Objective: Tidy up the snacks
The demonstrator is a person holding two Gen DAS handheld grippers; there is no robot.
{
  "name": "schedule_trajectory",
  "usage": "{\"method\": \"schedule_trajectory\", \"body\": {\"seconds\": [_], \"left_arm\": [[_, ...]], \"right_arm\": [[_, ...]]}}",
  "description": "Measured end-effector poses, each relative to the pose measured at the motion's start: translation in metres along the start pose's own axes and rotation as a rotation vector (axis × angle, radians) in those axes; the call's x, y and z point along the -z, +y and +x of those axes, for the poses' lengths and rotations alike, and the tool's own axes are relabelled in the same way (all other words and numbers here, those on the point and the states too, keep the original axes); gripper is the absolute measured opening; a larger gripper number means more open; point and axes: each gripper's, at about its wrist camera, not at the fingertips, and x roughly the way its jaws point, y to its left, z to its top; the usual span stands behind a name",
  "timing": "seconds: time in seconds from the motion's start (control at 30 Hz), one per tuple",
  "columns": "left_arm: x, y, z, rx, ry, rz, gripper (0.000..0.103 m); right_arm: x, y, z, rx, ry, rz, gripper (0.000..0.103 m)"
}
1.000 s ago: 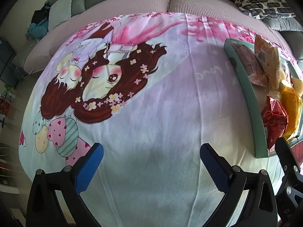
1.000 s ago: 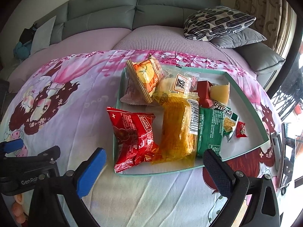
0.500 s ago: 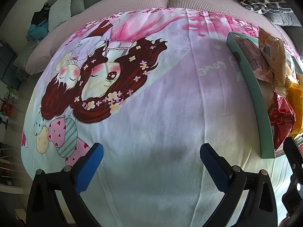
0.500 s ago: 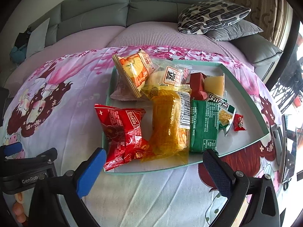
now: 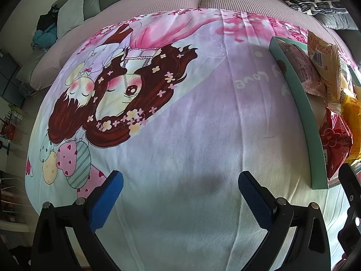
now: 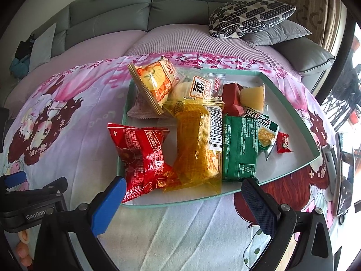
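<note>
A teal-rimmed tray [image 6: 300,117] lies on the cartoon blanket and holds several snack packs. Among them are a red packet [image 6: 140,155] hanging over the tray's near left rim, a yellow packet [image 6: 196,144], a green packet [image 6: 239,149], an orange packet [image 6: 153,83] and a small red candy [image 6: 283,143]. My right gripper [image 6: 183,197] is open and empty, just short of the tray's near rim. My left gripper [image 5: 180,192] is open and empty over bare blanket, left of the tray [image 5: 309,122], whose red packet [image 5: 334,140] shows at the right edge.
The blanket [image 5: 180,113] covers a round pinkish cushion in front of a grey sofa [image 6: 158,11]. A patterned pillow [image 6: 248,13] and grey pillow [image 6: 277,33] lie behind the tray. A dark flat device [image 6: 343,171] sits at the right edge.
The right gripper has moved closer to the tray, so the snacks look larger and nearer. The left view has shifted slightly; both grippers stay open.
</note>
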Motion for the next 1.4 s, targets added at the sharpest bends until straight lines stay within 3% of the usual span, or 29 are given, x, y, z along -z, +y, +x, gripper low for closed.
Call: {"method": "schedule_trajectory", "body": {"seconds": [1.4], "left_arm": [[-0.001,0.0004,-0.0008,0.007,0.005,-0.003,0.102]], "right_arm": [[0.0016,0.0018,0.002,0.004,0.011,-0.012,0.103]]}}
